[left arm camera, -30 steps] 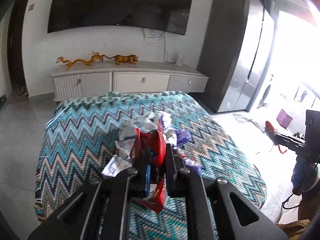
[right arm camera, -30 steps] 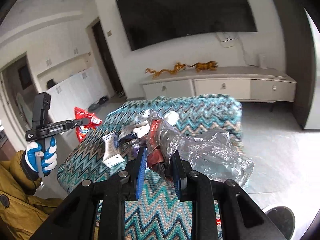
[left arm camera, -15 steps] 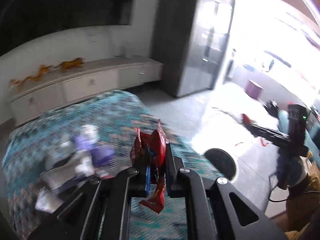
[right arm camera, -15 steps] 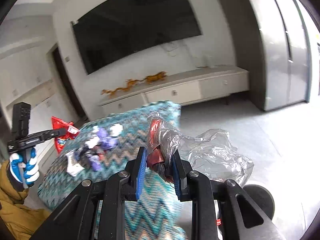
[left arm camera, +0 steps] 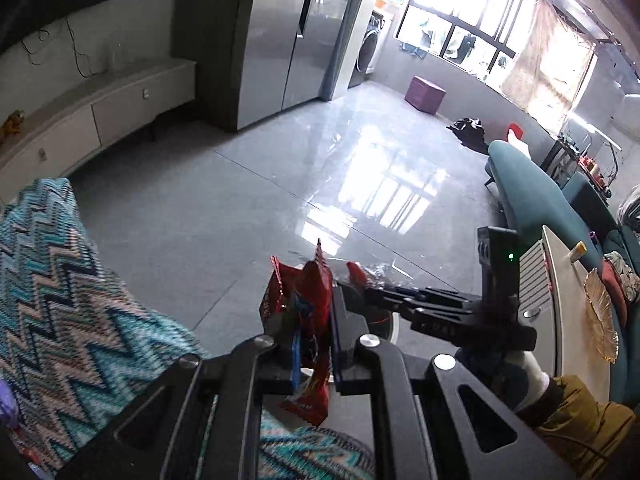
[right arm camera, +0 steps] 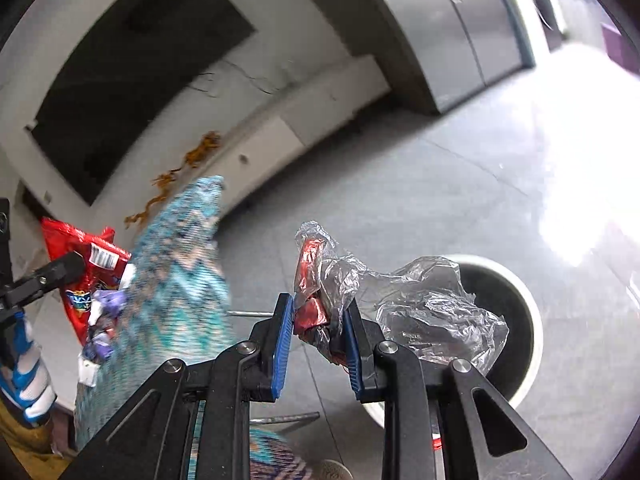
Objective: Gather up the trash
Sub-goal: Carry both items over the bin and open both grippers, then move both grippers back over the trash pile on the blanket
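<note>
My left gripper (left arm camera: 310, 316) is shut on a crumpled red snack wrapper (left arm camera: 316, 280), held past the edge of the table with the zigzag cloth (left arm camera: 60, 300). My right gripper (right arm camera: 318, 320) is shut on a red wrapper (right arm camera: 308, 256) bundled with a clear plastic bag (right arm camera: 432, 312). It hangs just left of and above a round white bin (right arm camera: 534, 320) with a dark inside that stands on the floor. In the left wrist view the right gripper (left arm camera: 360, 286) crosses in front, hiding most of the bin. Several small wrappers (right arm camera: 104, 312) lie on the cloth.
Grey tiled floor (left arm camera: 240, 200) spreads ahead. A low white cabinet (left arm camera: 100, 108) and a tall steel fridge (left arm camera: 288, 32) line the wall. A teal sofa (left arm camera: 536, 196) and a white side table with an amber dish (left arm camera: 600, 312) stand on the right.
Both views have swung right and down, from the table toward the floor. The bin has come close under the right gripper. Both grippers still hold their wrappers.
</note>
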`<move>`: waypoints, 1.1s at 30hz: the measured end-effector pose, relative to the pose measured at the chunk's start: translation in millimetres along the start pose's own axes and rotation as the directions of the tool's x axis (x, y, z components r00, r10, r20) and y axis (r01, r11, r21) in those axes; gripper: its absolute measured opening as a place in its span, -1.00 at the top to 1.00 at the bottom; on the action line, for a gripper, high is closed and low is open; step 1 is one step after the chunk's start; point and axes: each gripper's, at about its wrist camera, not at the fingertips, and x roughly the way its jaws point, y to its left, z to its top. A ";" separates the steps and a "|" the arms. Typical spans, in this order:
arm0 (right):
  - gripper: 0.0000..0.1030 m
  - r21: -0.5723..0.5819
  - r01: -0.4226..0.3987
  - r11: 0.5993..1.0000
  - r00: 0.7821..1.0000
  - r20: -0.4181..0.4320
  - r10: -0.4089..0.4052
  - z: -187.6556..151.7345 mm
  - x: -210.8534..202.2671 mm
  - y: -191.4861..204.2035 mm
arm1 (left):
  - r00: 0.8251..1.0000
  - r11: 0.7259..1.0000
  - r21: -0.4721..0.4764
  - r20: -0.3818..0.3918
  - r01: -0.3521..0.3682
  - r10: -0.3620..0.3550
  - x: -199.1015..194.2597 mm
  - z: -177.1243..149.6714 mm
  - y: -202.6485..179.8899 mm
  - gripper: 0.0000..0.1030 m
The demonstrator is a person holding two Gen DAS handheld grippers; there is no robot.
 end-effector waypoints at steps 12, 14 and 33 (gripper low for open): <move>0.06 0.103 0.102 0.989 0.992 -0.090 -0.093 -12.7 29.1 -74.2 | 0.992 0.995 -0.095 -0.119 0.037 -0.048 106.2 19.8 -12.9 0.74; -0.03 0.114 0.106 0.988 0.992 -0.080 -0.097 -14.6 22.2 -80.5 | 0.990 0.994 -0.098 -0.132 0.037 -0.050 115.3 18.9 -13.8 0.66; -0.19 0.081 0.173 0.981 0.980 0.089 -0.181 -4.4 -60.0 -43.9 | 0.993 0.990 -0.119 -0.080 0.072 -0.082 72.2 7.8 -6.5 0.04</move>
